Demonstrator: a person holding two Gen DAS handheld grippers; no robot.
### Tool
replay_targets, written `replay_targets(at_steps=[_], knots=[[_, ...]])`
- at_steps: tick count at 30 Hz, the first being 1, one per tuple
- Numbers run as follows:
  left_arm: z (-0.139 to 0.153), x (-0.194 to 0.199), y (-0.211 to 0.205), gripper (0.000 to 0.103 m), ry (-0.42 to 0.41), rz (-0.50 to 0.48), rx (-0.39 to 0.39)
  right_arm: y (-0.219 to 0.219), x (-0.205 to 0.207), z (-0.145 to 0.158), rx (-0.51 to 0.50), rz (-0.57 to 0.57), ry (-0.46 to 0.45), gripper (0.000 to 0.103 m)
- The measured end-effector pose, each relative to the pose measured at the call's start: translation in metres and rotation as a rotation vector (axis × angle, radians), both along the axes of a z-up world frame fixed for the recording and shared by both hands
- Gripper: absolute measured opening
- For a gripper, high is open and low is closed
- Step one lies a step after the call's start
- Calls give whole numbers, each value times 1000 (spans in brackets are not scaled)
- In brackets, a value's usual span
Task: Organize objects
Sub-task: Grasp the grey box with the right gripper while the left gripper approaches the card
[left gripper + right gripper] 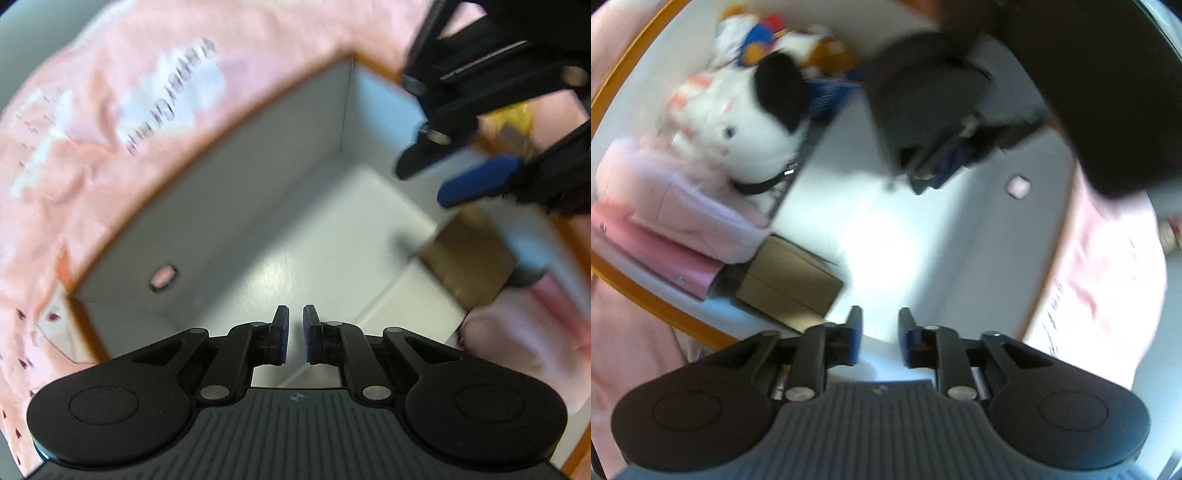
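Both grippers hover over a white box (258, 166) with an orange-brown rim. My left gripper (295, 314) points down at its bare floor, jaws a narrow gap apart with nothing between them. My right gripper (880, 314) is open a little wider over the white box (979, 240) floor, also empty. In the left wrist view the right gripper (428, 184) shows at the upper right, its blue pads apart. The left gripper (919, 184) appears blurred at the top of the right wrist view. A brown carton (790, 277) lies in the box beside the right gripper's fingers; the brown carton (469, 262) also shows at right.
A white plush dog (753, 122) with a black ear leans on folded pink clothes (665, 206) at one end of the box, with more toys (775, 37) behind. Pink printed cloth (110, 110) surrounds the box. A small oval hole (164, 277) pierces one wall.
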State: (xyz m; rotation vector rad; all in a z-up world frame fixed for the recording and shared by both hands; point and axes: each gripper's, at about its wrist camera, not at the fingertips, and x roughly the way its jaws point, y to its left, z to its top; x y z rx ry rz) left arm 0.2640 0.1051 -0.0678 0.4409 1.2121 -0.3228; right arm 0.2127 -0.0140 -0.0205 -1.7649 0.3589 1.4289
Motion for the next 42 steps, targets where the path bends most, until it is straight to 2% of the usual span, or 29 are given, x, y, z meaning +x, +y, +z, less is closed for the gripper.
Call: replay_targets(at_steps=[6,9,10,12,13,15,16,18,19,22,26,28,30,34,37,39,42], knots=[[56,-25,-32,12,-173,-3,-146,-55,17,45,243,-313,102,39],[75,-49,-53,12,-258,-60,-167,-100,21,62,357,-470,151,47],[94,-57,-46,12,-270,-84,-175,-101,26,64,398,-503,168,50],[89,-52,-71,12,-259,-151,-197,-89,14,67,472,-570,194,55],[88,-57,-81,13,-244,-194,-195,-93,10,51,495,-609,203,55],[82,-61,-103,14,-209,-286,-164,-109,0,42,529,-689,221,55],[78,-65,-115,18,-194,-330,-143,-107,-6,20,537,-724,240,55],[59,-67,-137,24,-169,-402,-96,-120,-13,1,546,-797,260,55],[49,-71,-148,29,-153,-433,-70,-105,-25,-8,550,-822,267,55],[16,-67,-174,35,-86,-490,-3,-106,-27,-35,534,-859,263,55],[-19,-46,-193,39,-24,-508,55,-106,-26,-64,511,-852,240,56],[-23,-43,-197,41,4,-507,81,-96,-17,-79,506,-837,216,60],[-25,-41,-198,43,29,-509,101,-93,-21,-100,502,-800,156,71],[-25,-42,-198,51,57,-524,121,-96,-38,-117,495,-729,60,80],[-30,-39,-199,54,65,-529,129,-98,-35,-122,524,-741,43,79],[-33,-38,-202,57,68,-532,132,-103,-27,-116,559,-793,56,68],[-35,-40,-204,62,79,-551,143,-117,-14,-99,624,-883,157,59]])
